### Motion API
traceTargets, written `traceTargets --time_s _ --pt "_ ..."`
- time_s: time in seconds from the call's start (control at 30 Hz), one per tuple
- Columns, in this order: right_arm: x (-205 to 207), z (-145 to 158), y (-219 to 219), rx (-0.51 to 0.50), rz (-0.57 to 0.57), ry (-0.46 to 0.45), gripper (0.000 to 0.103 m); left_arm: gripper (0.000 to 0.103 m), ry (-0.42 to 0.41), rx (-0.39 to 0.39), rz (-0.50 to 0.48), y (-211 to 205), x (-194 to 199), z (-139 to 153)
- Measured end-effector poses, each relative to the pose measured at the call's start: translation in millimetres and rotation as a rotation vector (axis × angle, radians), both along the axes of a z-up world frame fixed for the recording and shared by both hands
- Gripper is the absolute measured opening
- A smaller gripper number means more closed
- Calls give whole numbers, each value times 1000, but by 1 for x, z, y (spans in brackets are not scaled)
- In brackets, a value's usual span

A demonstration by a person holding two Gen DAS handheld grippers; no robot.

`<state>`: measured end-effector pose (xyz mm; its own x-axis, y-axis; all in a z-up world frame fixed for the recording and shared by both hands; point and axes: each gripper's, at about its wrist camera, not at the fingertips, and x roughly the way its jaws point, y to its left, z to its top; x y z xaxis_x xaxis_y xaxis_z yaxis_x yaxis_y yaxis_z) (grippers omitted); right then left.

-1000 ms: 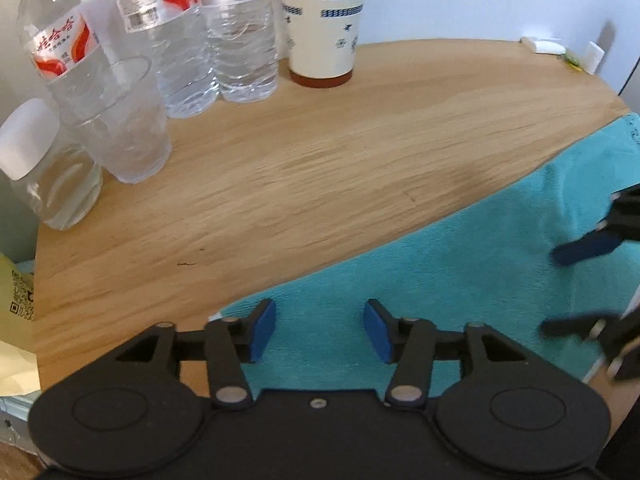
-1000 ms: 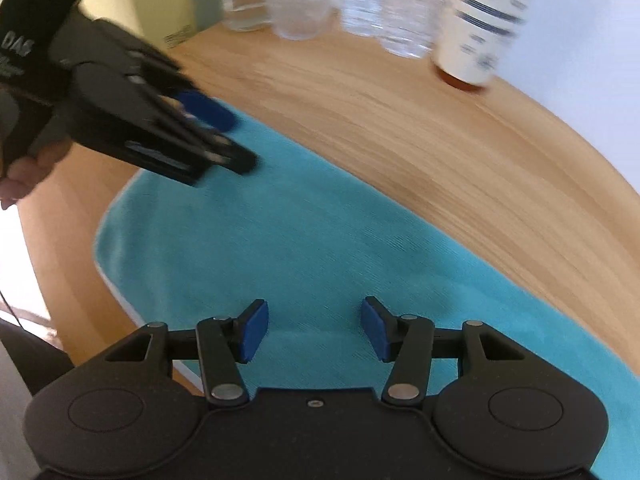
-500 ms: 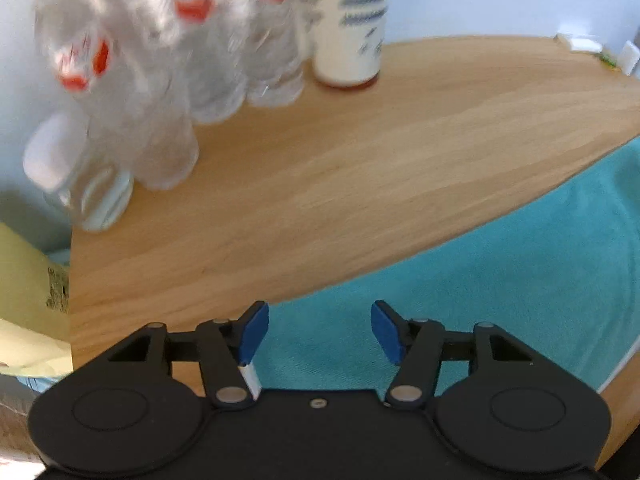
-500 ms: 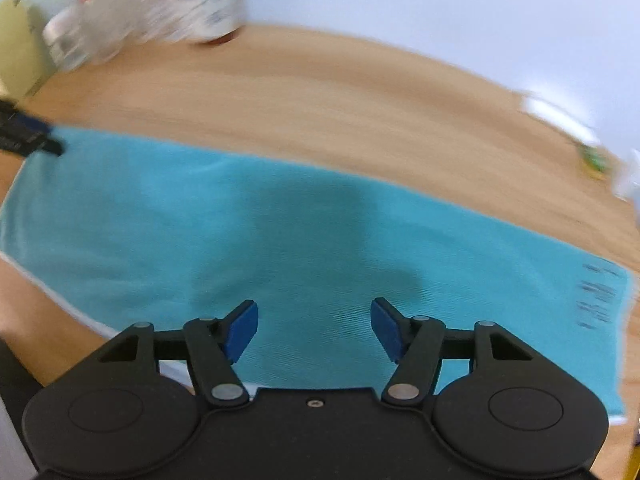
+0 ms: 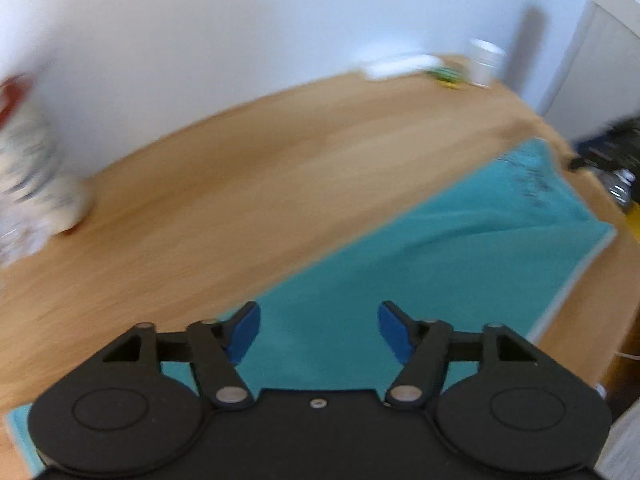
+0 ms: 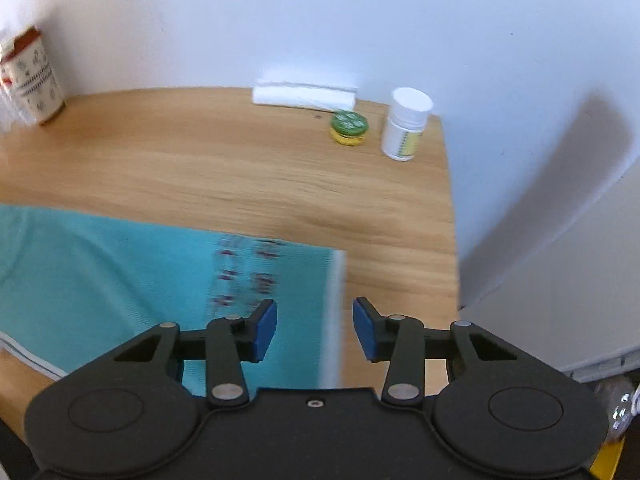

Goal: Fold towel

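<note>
I see a teal towel [image 5: 420,264] spread open and unfolded across a wooden table [image 5: 248,184], lying mostly flat with a few soft ripples. A pale hem [image 6: 334,312] trims its short right end, which stops short of the table's right edge. Small dark printed marks [image 6: 248,276], blurred beyond reading, sit just inside that end.

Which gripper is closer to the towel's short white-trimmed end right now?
Right. The right gripper hangs over the towel's trimmed end, its open jaws straddling that edge. The left gripper is over the towel's far long edge, short of that end.
</note>
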<state>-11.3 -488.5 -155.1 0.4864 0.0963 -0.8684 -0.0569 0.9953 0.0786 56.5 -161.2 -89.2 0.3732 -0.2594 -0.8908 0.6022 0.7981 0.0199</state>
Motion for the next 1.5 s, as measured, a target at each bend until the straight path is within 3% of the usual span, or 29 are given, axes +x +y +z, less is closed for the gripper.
traceTargets --time_s 0.23,0.4,0.63,0.67,0.7,0.73,0.93,1.0,1.33,1.5 --pt "17 -26 -19 121 82 -2 48 78 26 9 -67 -80 -13 -18" --pt "20 -29 -23 202 111 -6 47 73 40 30 -70 -102 -17 -32" --pt "18 -34 -24 274 135 -8 42 71 49 56 -77 -116 -22 -44" --pt "18 -35 -25 280 134 -7 39 71 50 66 -74 -119 -23 -46" --pt "18 -35 -26 287 134 -7 24 68 54 70 -75 -119 -23 -47" --pt "18 -36 -27 294 134 -6 21 66 60 65 -70 -119 -22 -48" --pt "21 -39 -28 326 141 -18 19 58 63 79 -72 -121 -22 -53" --pt "22 -38 -26 310 155 -17 12 58 68 80 -70 -121 -23 -54" --pt "18 -28 -38 326 86 -58 8 59 91 84 -70 -119 -22 -55" --pt "25 -29 -37 280 68 -48 7 59 95 89 -70 -120 -23 -55"
